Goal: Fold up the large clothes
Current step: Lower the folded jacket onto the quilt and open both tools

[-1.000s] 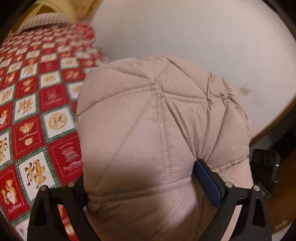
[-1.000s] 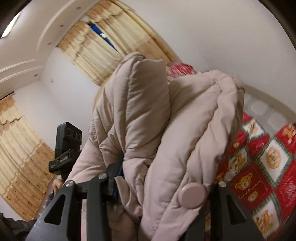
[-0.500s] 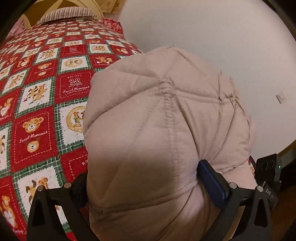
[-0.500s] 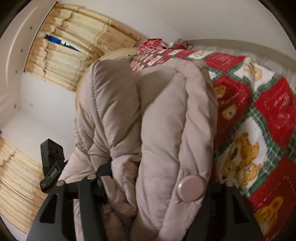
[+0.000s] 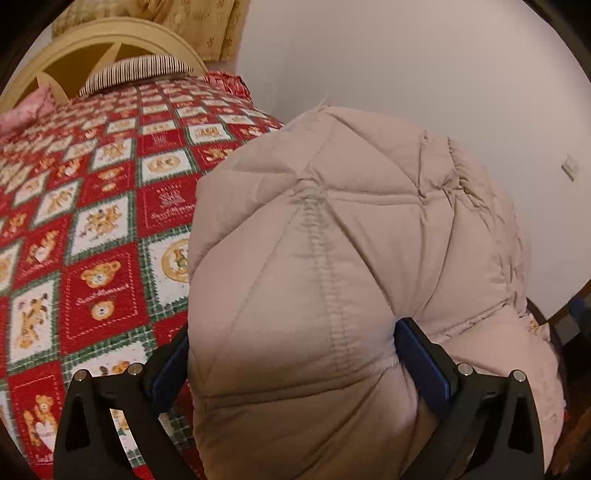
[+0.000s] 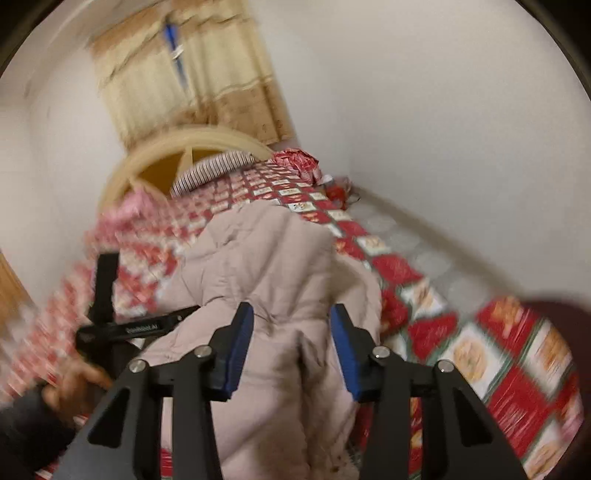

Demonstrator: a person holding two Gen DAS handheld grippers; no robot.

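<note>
A beige quilted puffer jacket [image 5: 332, 258] fills the left wrist view, bunched thickly between the blue pads of my left gripper [image 5: 291, 354], which is shut on it. In the right wrist view the jacket [image 6: 273, 266] lies along the bed. My right gripper [image 6: 291, 332] stands above it with its jaws apart, and the fabric does not look pinched between its blue pads [image 6: 240, 339]. The left gripper [image 6: 110, 325] and the hand that holds it show at the left of that view. The right wrist view is blurred.
The bed carries a red, white and green teddy-bear quilt [image 5: 92, 229], with a striped pillow [image 5: 133, 72] and a curved cream headboard [image 5: 110, 33] at the far end. A white wall [image 6: 443, 110] runs along the bed's right side. Beige curtains [image 6: 192, 70] hang behind.
My right gripper has let go of the jacket and pulled back. The jacket has come down onto the bed. My left gripper still grips its bundle and has tilted toward the headboard.
</note>
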